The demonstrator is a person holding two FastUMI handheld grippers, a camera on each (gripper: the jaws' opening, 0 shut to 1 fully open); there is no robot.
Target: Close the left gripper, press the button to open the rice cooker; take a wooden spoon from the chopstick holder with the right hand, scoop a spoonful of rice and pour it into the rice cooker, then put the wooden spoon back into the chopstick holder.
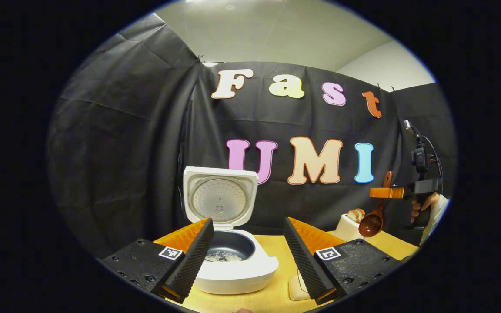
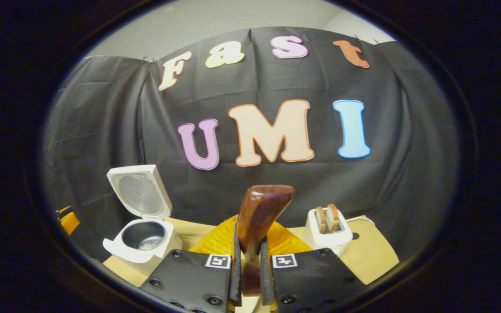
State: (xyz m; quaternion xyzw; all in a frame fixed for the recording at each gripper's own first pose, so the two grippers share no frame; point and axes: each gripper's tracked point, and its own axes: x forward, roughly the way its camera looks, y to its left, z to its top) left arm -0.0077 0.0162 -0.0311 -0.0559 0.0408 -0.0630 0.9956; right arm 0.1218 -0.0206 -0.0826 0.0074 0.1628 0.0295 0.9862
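Black cloth hangs behind a pale wooden desk (image 1: 272,250), and on it the white rice cooker (image 1: 233,265) stands with its square lid (image 1: 220,202) raised upright; a little rice lies at the bottom of its dark inner pot (image 1: 226,248). The left claw (image 1: 247,256) is wide and holds nothing, with the cooker just in front of it. The right claw (image 2: 248,271) is narrow, both fingers pressed on the handle of the dark brown wooden spoon (image 2: 259,217). In the left gripper view this spoon (image 1: 374,217) hangs bowl down in the air, just above the cream-coloured chopstick holder (image 1: 347,226), where the pale ends of other utensils show. I judge that the step in hand is to bring the spoon back to the holder. To do it well, the spoon should come over the opening, go down straight, and be released only when it rests inside, without pushing the other utensils.
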